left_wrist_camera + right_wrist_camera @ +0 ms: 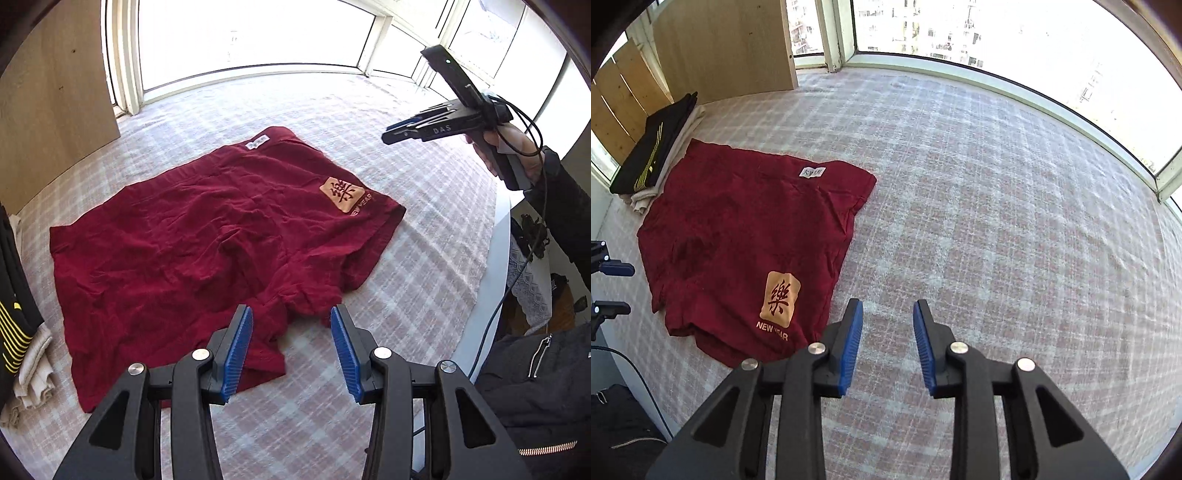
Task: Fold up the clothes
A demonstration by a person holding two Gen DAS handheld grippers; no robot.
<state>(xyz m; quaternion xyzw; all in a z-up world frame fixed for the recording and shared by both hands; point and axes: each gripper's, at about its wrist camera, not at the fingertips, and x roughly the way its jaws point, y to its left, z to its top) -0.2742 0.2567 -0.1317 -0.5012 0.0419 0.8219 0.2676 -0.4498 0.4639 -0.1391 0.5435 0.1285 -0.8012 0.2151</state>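
Note:
Dark red shorts (192,251) lie spread flat on the checked cover, with a gold patch (341,194) and a white label at the waistband. They also show in the right wrist view (738,236). My left gripper (291,350) is open and empty, just above the near leg hem. My right gripper (888,343) is open and empty over bare cover, just right of the shorts' patch corner. In the left wrist view the right gripper (402,134) hangs raised in the air beyond the shorts, at the right.
A stack of folded clothes, black on beige (653,147), sits left of the shorts by a wooden panel (731,44). Windows ring the far edge. The checked cover (997,221) stretches wide to the right. The surface's edge and a cable (491,332) are at the right.

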